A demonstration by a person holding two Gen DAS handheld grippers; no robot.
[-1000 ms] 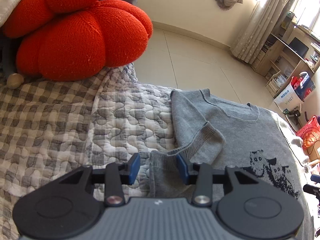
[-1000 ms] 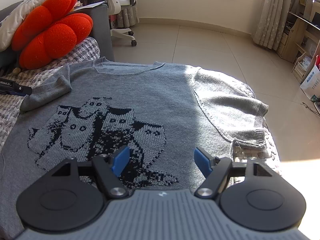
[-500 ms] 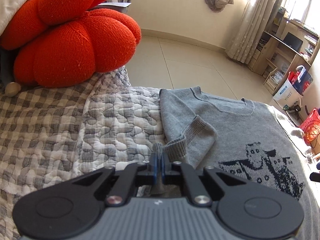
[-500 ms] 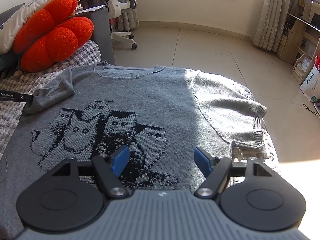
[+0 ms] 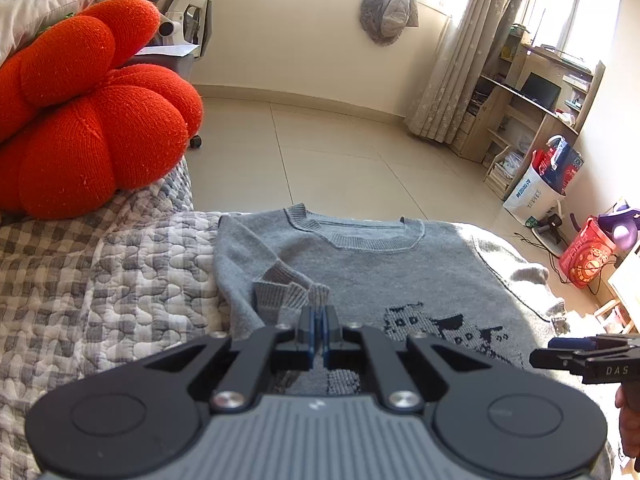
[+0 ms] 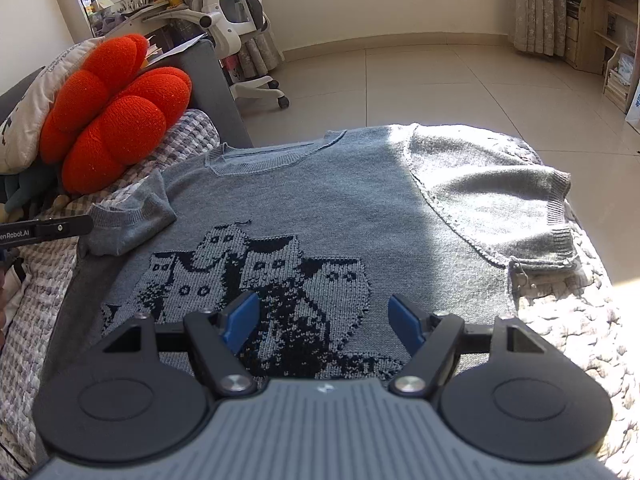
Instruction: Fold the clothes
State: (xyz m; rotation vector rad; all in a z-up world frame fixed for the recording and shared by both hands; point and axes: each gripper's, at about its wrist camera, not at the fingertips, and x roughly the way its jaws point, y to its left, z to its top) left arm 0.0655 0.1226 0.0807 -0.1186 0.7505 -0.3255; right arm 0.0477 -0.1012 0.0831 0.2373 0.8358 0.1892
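Note:
A grey knitted sweater (image 6: 340,200) with a dark cat pattern lies face up on a quilted cover. My left gripper (image 5: 319,316) is shut on the ribbed cuff of the left sleeve (image 5: 316,294), which is lifted and folded over the sweater's body. From the right wrist view the same sleeve (image 6: 132,220) lies bunched at the left, with the left gripper (image 6: 86,226) at its end. My right gripper (image 6: 322,320) hovers open over the cat pattern, nothing between its fingers. The right sleeve (image 6: 500,200) lies flat in sunlight.
A red knitted flower cushion (image 5: 92,120) and a white pillow (image 6: 24,120) sit at the left on the checked quilt (image 5: 100,280). A white office chair (image 6: 236,28) stands on the tiled floor (image 5: 340,152) beyond. Shelves and bags (image 5: 540,184) line the right wall.
My left gripper went from open around the sleeve cuff to shut on it, then carried it right over the sweater's body. The right gripper rolled a little and stayed open.

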